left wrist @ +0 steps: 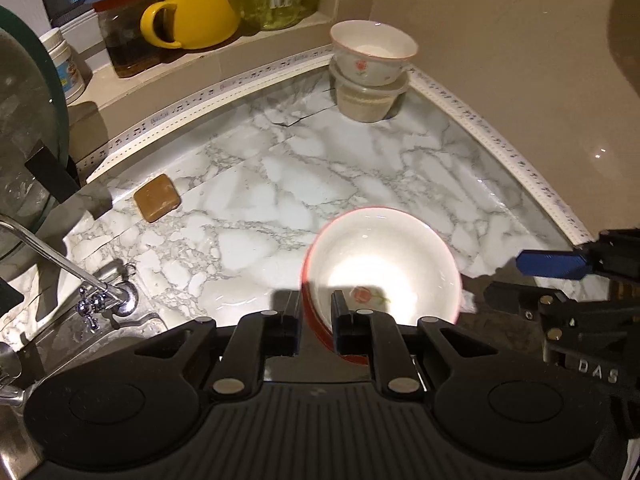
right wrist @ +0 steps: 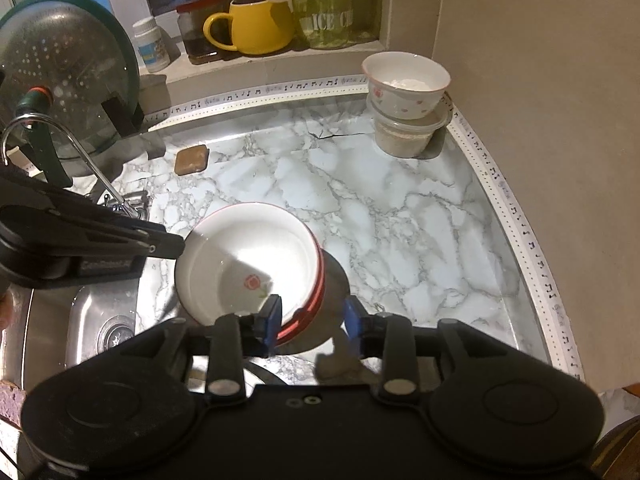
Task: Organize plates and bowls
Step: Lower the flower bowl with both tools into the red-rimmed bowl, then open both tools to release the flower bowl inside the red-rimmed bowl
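A white bowl with a red outside and a rose printed inside hangs just over the marble counter. My left gripper is shut on its near rim, one finger inside and one outside. In the right wrist view the same bowl sits between the blue pads of my right gripper. The left pad is inside the rim and the right pad stands off the outer wall, so this gripper is open. My left gripper reaches in from the left. A small floral bowl rests on a lidded plastic tub in the back corner.
A steel sink and tap lie to the left, with a colander and glass lid behind. A brown soap bar lies on the counter. A yellow mug and jars stand on the sill. A beige wall bounds the right.
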`<action>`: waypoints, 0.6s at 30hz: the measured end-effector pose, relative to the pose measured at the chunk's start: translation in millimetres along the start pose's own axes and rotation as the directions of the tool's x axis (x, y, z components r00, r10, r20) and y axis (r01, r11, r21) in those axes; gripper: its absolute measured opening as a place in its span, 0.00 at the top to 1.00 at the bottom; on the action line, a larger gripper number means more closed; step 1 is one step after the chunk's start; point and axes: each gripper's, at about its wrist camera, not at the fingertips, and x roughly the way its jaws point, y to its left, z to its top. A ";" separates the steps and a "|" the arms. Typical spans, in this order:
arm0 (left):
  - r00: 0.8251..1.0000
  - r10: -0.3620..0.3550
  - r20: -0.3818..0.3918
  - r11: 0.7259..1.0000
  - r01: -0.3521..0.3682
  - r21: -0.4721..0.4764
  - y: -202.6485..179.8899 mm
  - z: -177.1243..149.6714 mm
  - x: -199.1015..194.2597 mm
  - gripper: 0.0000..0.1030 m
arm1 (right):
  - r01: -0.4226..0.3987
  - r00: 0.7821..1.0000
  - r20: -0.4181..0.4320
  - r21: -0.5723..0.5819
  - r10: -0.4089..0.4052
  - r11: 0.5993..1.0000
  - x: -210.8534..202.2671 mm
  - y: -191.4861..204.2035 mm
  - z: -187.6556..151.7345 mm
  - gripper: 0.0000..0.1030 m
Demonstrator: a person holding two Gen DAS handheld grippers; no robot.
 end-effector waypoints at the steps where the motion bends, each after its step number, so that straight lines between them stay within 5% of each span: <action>1: 1.000 -0.003 0.005 1.000 0.002 0.004 -0.7 -1.9 -2.2 0.87 | -0.007 1.000 0.003 0.008 0.007 1.000 -1.7 -1.6 -1.1 0.63; 3: 1.000 -0.006 0.013 1.000 0.006 0.004 -1.8 -5.8 -5.5 0.84 | -0.012 1.000 0.010 0.017 0.012 1.000 -5.1 -4.1 -3.0 0.62; 5: 1.000 -0.019 0.022 1.000 0.019 0.003 -2.0 -9.5 -8.7 0.67 | -0.020 1.000 0.017 0.021 0.019 1.000 -8.3 -5.5 -5.0 0.58; 7: 0.999 -0.040 0.036 0.999 0.040 0.008 -2.2 -13.8 -12.0 0.30 | -0.028 0.999 0.029 0.024 0.028 0.999 -11.4 -6.6 -6.1 0.51; 8: 0.998 -0.044 0.048 0.999 0.044 0.009 -2.3 -15.9 -13.5 0.25 | -0.033 0.999 0.034 0.025 0.033 0.999 -12.5 -6.9 -6.6 0.47; 12: 0.997 -0.050 0.054 0.999 0.051 -0.001 -1.5 -16.6 -11.0 0.24 | -0.042 0.998 0.045 0.042 0.040 0.998 -12.8 -8.9 -7.5 0.34; 18: 0.999 -0.025 0.042 0.999 0.027 -0.038 2.6 -5.2 11.0 0.24 | -0.038 0.999 0.010 0.092 0.038 0.995 7.8 -11.0 0.1 0.29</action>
